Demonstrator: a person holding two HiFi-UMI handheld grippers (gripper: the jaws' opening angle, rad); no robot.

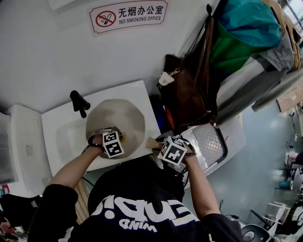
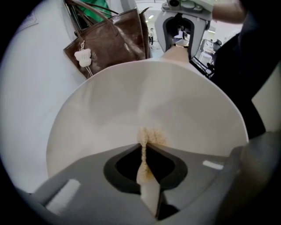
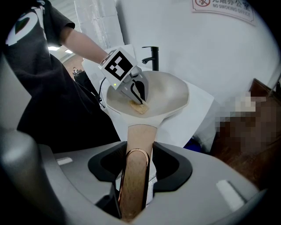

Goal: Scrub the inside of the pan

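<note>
Right gripper view | left tongs [image 3: 139, 99] pinch sponge [image 3: 140, 108] in pan [image 3: 172, 91] | right tongs [image 3: 138, 151] clamp handle [image 3: 142, 133]

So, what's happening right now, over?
Left gripper shut on sponge, against pan inside. Right gripper shut on handle. Nothing in the way.

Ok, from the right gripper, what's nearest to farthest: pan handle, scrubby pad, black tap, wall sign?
1. Pan handle, between the jaws.
2. Scrubby pad, in the pan ahead.
3. Black tap, behind the pan.
4. Wall sign, top right.
</note>
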